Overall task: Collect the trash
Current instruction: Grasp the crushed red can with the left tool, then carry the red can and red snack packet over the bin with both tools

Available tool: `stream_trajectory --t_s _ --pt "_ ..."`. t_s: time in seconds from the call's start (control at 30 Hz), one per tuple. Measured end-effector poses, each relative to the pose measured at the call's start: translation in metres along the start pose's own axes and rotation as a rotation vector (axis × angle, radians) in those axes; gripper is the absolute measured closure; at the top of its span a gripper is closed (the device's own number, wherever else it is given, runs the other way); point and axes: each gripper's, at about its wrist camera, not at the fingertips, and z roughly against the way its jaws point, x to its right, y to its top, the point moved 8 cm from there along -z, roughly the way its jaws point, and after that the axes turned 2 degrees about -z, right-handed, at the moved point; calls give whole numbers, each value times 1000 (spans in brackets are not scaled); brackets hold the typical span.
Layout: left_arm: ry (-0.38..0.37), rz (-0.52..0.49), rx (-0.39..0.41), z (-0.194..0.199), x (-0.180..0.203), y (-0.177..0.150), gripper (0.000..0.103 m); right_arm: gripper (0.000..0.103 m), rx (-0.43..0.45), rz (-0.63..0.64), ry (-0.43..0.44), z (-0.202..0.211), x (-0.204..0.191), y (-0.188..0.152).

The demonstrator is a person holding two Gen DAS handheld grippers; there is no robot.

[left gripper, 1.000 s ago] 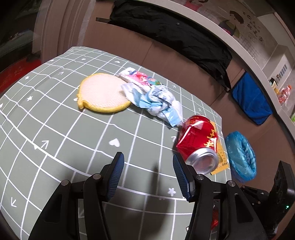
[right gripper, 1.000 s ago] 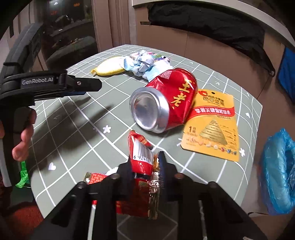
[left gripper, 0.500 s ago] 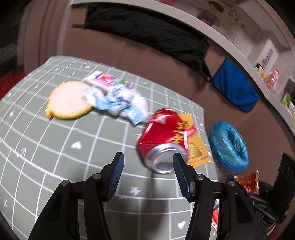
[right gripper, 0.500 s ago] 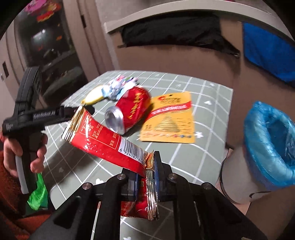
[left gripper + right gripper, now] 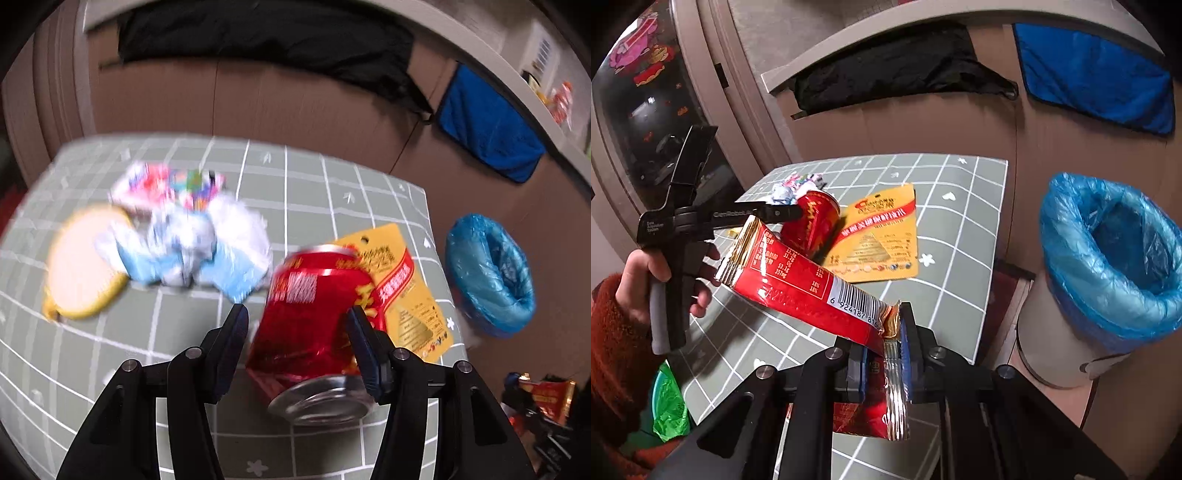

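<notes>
A dented red can [image 5: 314, 325] lies on its side on the green grid table [image 5: 110, 369], between the fingers of my open left gripper [image 5: 299, 332]; it also shows in the right wrist view [image 5: 810, 221]. My right gripper [image 5: 882, 354] is shut on a red snack wrapper [image 5: 801, 280] and holds it above the table's near corner. A yellow packet [image 5: 879, 236] lies flat beside the can. A bin with a blue liner [image 5: 1115, 258] stands on the floor to the right of the table.
Crumpled white and blue wrappers [image 5: 192, 236] and a yellow round mat [image 5: 77, 262] lie at the table's left. A green bag [image 5: 668, 406] sits below the table's left edge. A brown wall with black and blue cloths stands behind.
My left gripper has moved right and forward so the can now sits between its fingers. My right gripper has lifted the red wrapper and swung toward the blue bin.
</notes>
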Motion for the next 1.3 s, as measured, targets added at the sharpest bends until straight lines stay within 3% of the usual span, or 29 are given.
stream_trajectory --t_s 0.07,0.17,0.27,0.37,0.47,0.5,0.6,0.7,1.0,1.3 --pt "-63 31 -34 -11 0 -6 39 90 -6 -12 11 -4 0 1" --pt "-159 74 -81 -22 7 -13 38 90 -4 -1 13 -6 -4 2" --pt "-133 52 -79 -23 16 -12 39 90 -7 5 11 -6 -6 1" --pt "-143 75 -75 -19 21 -14 46 90 -6 -3 1 -5 -4 1" --pt "-134 72 -27 -5 23 -16 56 90 6 -9 -5 0 -2 3" --pt "-135 73 -16 -1 21 -16 65 90 12 -10 -8 1 -2 4" --pt "-129 68 34 19 25 -18 73 90 28 -16 -9 6 -3 7" --pt "-40 7 102 36 27 -20 76 90 39 -12 -6 9 -7 10" --pt "12 -57 215 85 38 -27 78 90 81 -3 -5 18 -8 23" --pt "-32 -146 296 103 98 -3 78 90 199 -8 -63 61 19 65"
